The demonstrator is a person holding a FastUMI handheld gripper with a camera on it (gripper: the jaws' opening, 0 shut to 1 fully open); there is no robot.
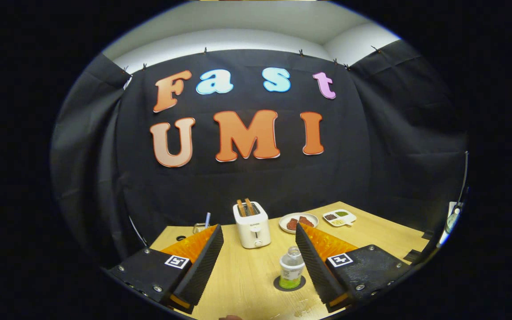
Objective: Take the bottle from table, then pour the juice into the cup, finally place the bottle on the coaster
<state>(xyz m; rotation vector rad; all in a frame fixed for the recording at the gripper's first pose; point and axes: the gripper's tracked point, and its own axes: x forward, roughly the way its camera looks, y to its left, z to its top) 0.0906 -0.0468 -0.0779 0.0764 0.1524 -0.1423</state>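
Bottle stands on its coaster, your hand-held gripper spread wide and empty.

Your hand-held gripper (259, 262) hangs over the desk (247, 284) with its fingers far apart and nothing between their pads. The bottle (291, 268), green juice low in it, stands upright on the dark round coaster (278, 284), just inside your right finger. Beyond the fingers you have a white toaster (251, 225), a plate (298, 222), a divided dish (339, 217), and a cup with a straw (201, 226) behind your left finger.

I can read no words or numbers from here, only a square black-and-white marker tag (177, 262) on each side of the spread-open gripper (259, 227).
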